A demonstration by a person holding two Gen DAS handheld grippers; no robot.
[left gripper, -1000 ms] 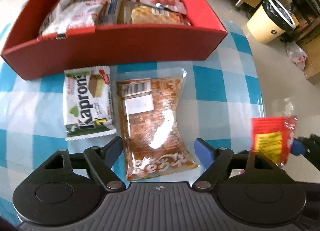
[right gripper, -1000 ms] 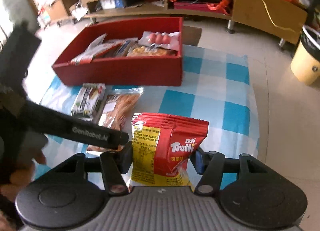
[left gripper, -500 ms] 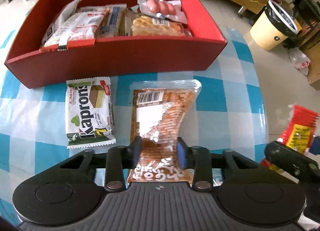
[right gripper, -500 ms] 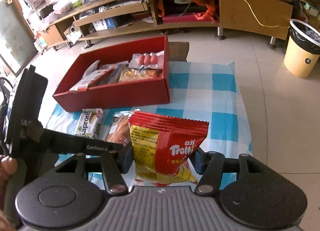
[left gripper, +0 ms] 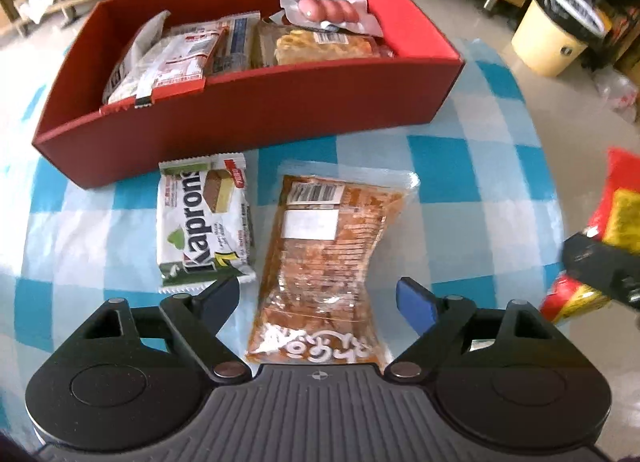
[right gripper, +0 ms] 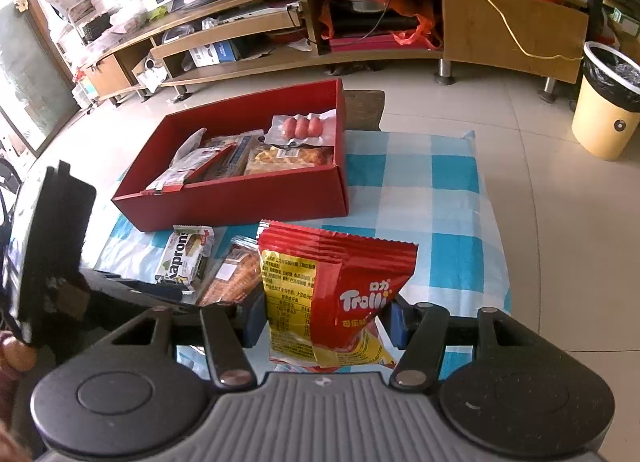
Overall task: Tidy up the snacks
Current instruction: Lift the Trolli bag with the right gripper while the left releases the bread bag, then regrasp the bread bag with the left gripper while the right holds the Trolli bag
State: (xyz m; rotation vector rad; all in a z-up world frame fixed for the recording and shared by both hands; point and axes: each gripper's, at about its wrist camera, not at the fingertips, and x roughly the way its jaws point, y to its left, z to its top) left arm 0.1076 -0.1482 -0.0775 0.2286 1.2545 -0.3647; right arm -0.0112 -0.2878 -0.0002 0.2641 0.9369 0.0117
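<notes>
Right gripper [right gripper: 324, 320] has its jaws clamped on a crinkly red Trolli bag [right gripper: 334, 294]. Left gripper [left gripper: 318, 294] jaws sit apart around the glossy clear-wrapped snack pack [left gripper: 328, 258] on the checkered worktop [left gripper: 460, 198], Kaprons wafer [left gripper: 204, 218] beside it and the red cardboard box [left gripper: 248, 114] behind.

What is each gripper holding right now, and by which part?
Right gripper: the red Trolli bag, pinched across its lower half. Left gripper: nothing; its fingers are open around the brown packet.

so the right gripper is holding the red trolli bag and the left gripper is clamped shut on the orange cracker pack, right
Not quite. The left wrist view shows the left gripper open, its fingers standing apart on either side of the orange cracker pack, which lies on the checkered cloth. The rest holds: the right gripper is shut on the red Trolli bag.
</notes>
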